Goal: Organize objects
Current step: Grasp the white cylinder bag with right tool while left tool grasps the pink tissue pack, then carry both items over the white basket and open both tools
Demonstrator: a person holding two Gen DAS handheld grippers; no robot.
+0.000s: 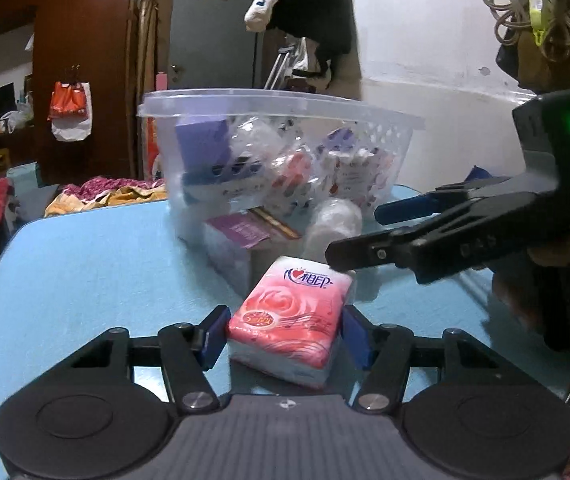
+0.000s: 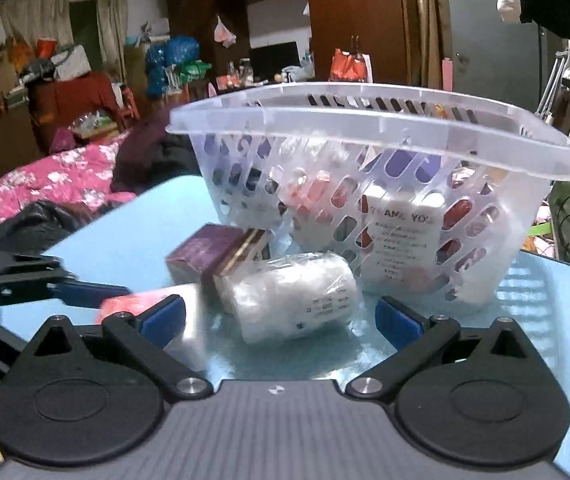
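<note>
Left gripper [image 1: 283, 338]: nearest in the left wrist view; its jaws stand on either side of the tissue pack, the blue pads at or just beside its two sides. Whether they truly press on it, I cannot tell.
Tissue pack [image 1: 291, 320]: a small soft packet, pink on top with a rose print, white along the lower edge, lying flat on the desk. A blue logo with a heart and Chinese characters sits at its far end; a small gold oval label lies near the middle, too blurred to read.
Right gripper [image 2: 281, 320]: jaws spread wide and released, nothing touched. The roll lies just ahead between the blue pads.
Roll [image 2: 291, 296]: white, wrapped in clear film, on its side on the desk, with small dark print I cannot read.
Box [image 2: 215, 254]: purple with a gold-brown edge, just behind the roll, against the basket's foot.
Desk [image 1: 85, 264]: light blue top carrying everything.
Basket [image 2: 365, 128]: clear plastic with slotted walls, standing upright behind the box and roll. It holds purple, red and white packets; a white card inside reads "THANK YOU".
Background: hanging white cloth with blue letters, partly "LAN".
</note>
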